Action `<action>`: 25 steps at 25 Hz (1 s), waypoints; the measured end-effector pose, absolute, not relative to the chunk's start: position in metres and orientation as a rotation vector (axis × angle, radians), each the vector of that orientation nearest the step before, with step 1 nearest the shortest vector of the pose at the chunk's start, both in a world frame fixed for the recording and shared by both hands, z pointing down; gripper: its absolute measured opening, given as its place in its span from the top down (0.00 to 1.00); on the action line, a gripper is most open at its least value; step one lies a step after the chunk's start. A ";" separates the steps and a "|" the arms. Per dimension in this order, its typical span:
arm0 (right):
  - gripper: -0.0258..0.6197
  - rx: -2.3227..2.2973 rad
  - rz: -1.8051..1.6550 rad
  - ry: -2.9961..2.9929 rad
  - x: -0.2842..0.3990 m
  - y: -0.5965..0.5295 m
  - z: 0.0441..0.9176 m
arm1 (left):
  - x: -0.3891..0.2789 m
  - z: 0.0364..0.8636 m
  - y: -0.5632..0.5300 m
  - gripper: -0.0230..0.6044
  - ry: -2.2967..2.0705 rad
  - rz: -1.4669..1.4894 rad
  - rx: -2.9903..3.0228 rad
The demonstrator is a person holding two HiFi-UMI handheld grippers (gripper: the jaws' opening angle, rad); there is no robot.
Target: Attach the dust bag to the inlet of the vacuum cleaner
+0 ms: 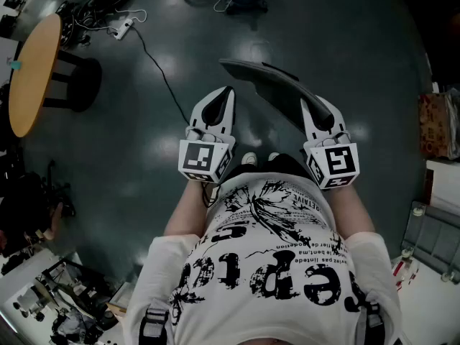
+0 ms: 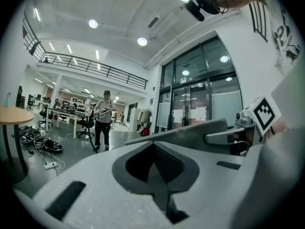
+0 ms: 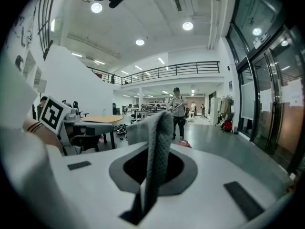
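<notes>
Underfoot, the dark floor (image 1: 345, 63) spreads wide, with a round wooden worktop (image 1: 32, 70) off to the left. Out in front of the person, the flat grey dust bag (image 1: 273, 88) is held up over the floor, its edge pinched in the closed jaws of the right gripper (image 1: 307, 106). The left gripper (image 1: 227, 92), near the bag, has its jaws pressed together on nothing.

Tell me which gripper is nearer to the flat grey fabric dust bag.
Right. The right gripper is shut on the dust bag; the left gripper is shut, empty, beside it.
</notes>
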State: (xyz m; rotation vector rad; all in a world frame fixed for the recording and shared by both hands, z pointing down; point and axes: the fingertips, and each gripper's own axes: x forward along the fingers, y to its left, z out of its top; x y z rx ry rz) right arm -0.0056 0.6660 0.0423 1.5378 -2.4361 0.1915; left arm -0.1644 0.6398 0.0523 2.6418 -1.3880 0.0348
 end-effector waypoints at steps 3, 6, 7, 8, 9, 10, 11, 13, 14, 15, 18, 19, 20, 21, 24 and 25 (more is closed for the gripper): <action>0.95 1.536 0.207 -2.437 -0.004 0.657 0.047 | -0.165 0.058 0.629 0.96 -1.389 0.038 2.631; 0.95 1.526 0.226 -2.440 0.007 0.639 0.056 | -0.159 0.066 0.613 0.96 -1.398 0.057 2.626; 0.95 1.521 0.232 -2.440 0.013 0.631 0.060 | -0.154 0.069 0.605 0.96 -1.402 0.067 2.626; 0.95 1.515 0.239 -2.442 0.018 0.621 0.064 | -0.150 0.073 0.596 0.96 -1.407 0.077 2.622; 0.95 1.508 0.248 -2.445 0.022 0.610 0.068 | -0.147 0.076 0.586 0.96 -1.413 0.088 2.617; 0.95 1.498 0.259 -2.449 0.026 0.598 0.072 | -0.145 0.078 0.575 0.96 -1.421 0.099 2.611; 0.95 1.486 0.269 -2.454 0.029 0.585 0.076 | -0.143 0.081 0.563 0.96 -1.431 0.110 2.606; 0.95 1.462 0.286 -2.466 0.036 0.556 0.082 | -0.137 0.085 0.537 0.96 -1.452 0.127 2.590; 0.95 1.450 0.290 -2.474 0.041 0.540 0.084 | -0.131 0.086 0.522 0.96 -1.460 0.134 2.582; 0.95 1.439 0.292 -2.483 0.048 0.524 0.085 | -0.124 0.087 0.507 0.96 -1.467 0.143 2.577; 0.95 1.410 0.287 -2.503 0.074 0.474 0.088 | -0.096 0.090 0.457 0.96 -1.485 0.167 2.567; 0.95 1.402 0.287 -2.507 0.084 0.457 0.088 | -0.085 0.091 0.441 0.96 -1.493 0.166 2.560; 0.95 1.397 0.291 -2.511 0.093 0.442 0.088 | -0.075 0.090 0.424 0.96 -1.501 0.159 2.552; 0.95 1.392 0.294 -2.516 0.103 0.427 0.086 | -0.066 0.088 0.409 0.96 -1.508 0.147 2.544; 0.95 1.367 0.275 -2.529 0.125 0.388 0.076 | -0.042 0.076 0.371 0.96 -1.524 0.108 2.534; 0.95 1.360 0.262 -2.530 0.133 0.375 0.073 | -0.036 0.072 0.359 0.96 -1.532 0.102 2.536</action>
